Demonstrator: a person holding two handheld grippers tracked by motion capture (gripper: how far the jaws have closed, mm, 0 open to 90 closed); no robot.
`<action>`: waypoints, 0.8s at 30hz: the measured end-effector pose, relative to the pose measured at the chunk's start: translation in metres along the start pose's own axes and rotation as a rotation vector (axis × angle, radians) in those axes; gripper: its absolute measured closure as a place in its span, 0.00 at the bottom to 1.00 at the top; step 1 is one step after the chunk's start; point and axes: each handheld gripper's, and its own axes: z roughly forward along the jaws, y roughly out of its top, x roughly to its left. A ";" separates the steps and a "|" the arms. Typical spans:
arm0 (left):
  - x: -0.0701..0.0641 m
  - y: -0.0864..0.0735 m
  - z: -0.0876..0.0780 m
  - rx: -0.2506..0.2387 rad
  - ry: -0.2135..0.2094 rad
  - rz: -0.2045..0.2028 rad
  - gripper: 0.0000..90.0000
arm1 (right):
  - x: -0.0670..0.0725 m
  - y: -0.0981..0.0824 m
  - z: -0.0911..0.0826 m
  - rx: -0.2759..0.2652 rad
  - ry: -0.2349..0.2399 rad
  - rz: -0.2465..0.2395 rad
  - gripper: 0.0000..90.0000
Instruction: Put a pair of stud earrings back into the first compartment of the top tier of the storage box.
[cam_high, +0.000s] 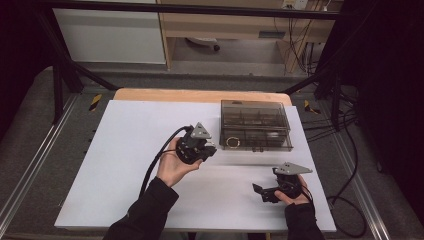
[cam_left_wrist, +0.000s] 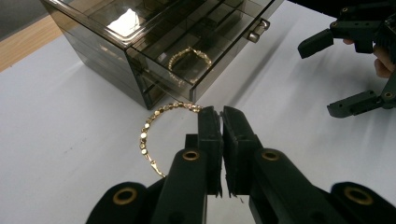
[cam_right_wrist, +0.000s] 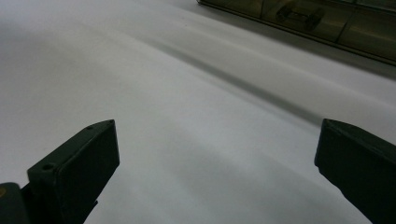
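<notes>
One bracelet (cam_left_wrist: 154, 135) in left gripper (cam_left_wrist: 221, 112)

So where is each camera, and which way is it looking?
High view: above the table, looking forward and down; forearms, hands, left gripper, right gripper.
Left gripper view: on the left gripper, shut on the gold bracelet beside the smoky box.
Right gripper view: on the open right gripper, low over the table.
All three share the box.

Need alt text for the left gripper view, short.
The left gripper, jaws shut, pinches one end of a gold bracelet that curves over the white table beside a smoky clear box. The bracelet's reflection shows in the box wall; the right gripper, open, is at upper right.
</notes>
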 end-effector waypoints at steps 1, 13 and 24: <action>0.000 0.001 0.001 -0.001 0.000 0.000 0.96 | 0.000 0.000 0.000 0.001 0.000 0.000 0.01; -0.001 0.018 0.013 0.000 -0.007 0.013 0.96 | 0.000 0.000 0.000 0.000 0.002 0.002 0.01; 0.000 0.026 0.027 0.009 -0.014 0.010 0.96 | 0.000 0.000 -0.001 -0.003 0.004 0.003 0.01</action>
